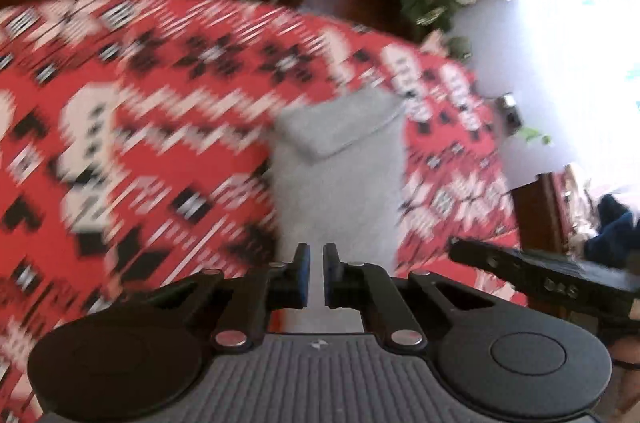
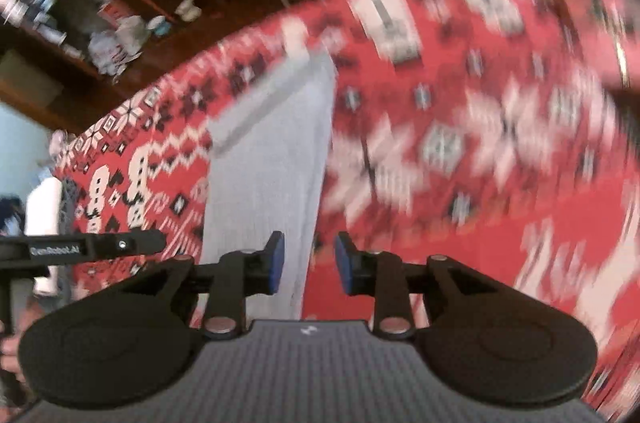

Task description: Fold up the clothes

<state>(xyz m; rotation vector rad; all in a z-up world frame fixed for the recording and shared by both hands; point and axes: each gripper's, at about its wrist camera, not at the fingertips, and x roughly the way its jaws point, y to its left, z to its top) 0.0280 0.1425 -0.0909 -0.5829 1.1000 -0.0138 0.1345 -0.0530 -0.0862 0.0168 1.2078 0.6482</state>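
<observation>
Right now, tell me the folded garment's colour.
Plain light grey garment; clearest in the left wrist view.

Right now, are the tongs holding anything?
No. Both the left tongs and right tongs are open and empty above the folded grey cloth garment.

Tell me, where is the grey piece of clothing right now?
The grey garment lies folded on the red patterned cloth, straight ahead of both claws in both views, reaching toward the cloth's far edge.

The left black, blue-padded hand-held gripper [image 1: 316, 273] shows a narrow gap between its fingers; the right hand-held gripper [image 2: 309, 263] gapes wider, both empty.
</observation>
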